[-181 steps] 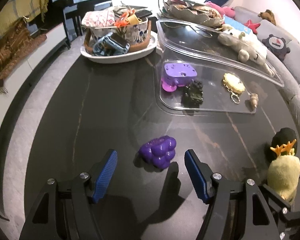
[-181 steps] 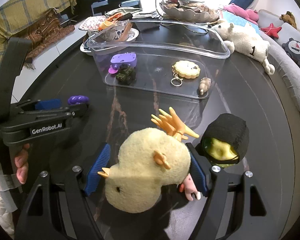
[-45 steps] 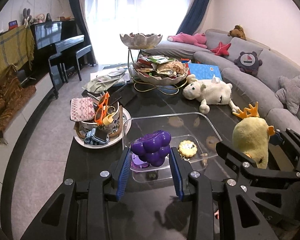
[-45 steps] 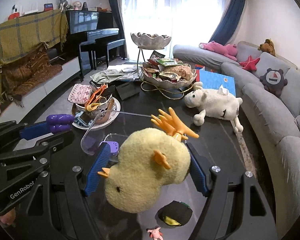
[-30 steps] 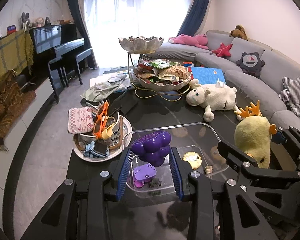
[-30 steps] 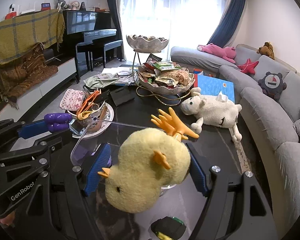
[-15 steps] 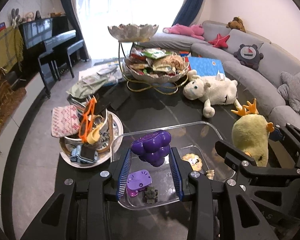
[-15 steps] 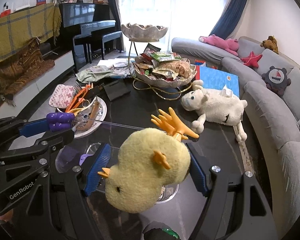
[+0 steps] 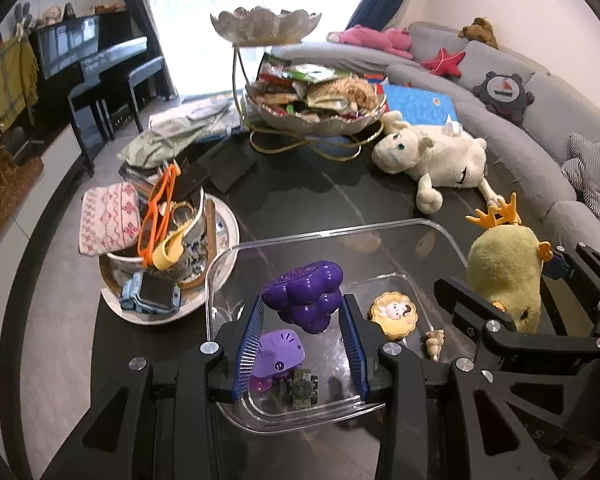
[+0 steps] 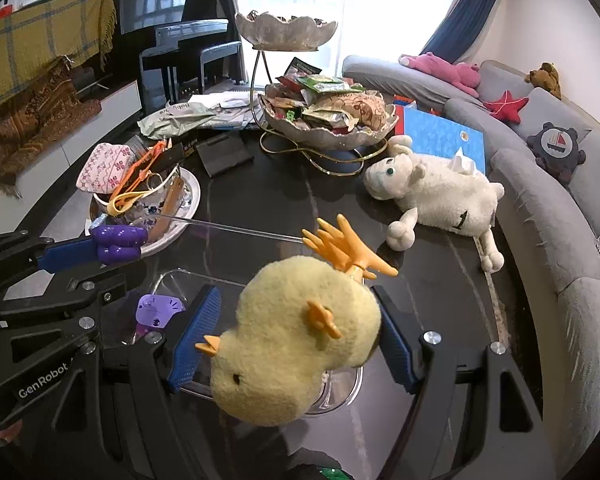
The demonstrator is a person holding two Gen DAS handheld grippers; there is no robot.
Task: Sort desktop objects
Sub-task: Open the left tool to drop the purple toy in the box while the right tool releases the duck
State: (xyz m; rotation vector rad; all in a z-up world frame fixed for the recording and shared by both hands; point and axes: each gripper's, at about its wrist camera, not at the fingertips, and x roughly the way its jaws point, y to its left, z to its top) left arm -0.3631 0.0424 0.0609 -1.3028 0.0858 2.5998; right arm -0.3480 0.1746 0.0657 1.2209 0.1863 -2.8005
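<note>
Dark tabletop [image 9: 320, 200]: left gripper [image 9: 302, 338] clamps purple grape toy [image 9: 304, 296], right gripper [image 10: 288, 344] clamps yellow chick plush [image 10: 300, 332] above clear bin [image 9: 220, 280]; bulky plush may catch the far-right rim, apparently.

Both wrist cameras look forward and down from just above the near end of the clear plastic bin [image 9: 416, 225], left beside right, sharing the white plush sheep [image 10: 440, 194] farther off.

A piano [image 9: 88, 56] stands at upper left. A grey sofa [image 9: 540, 120] curves along the right, holding a red star cushion [image 9: 444, 62].
</note>
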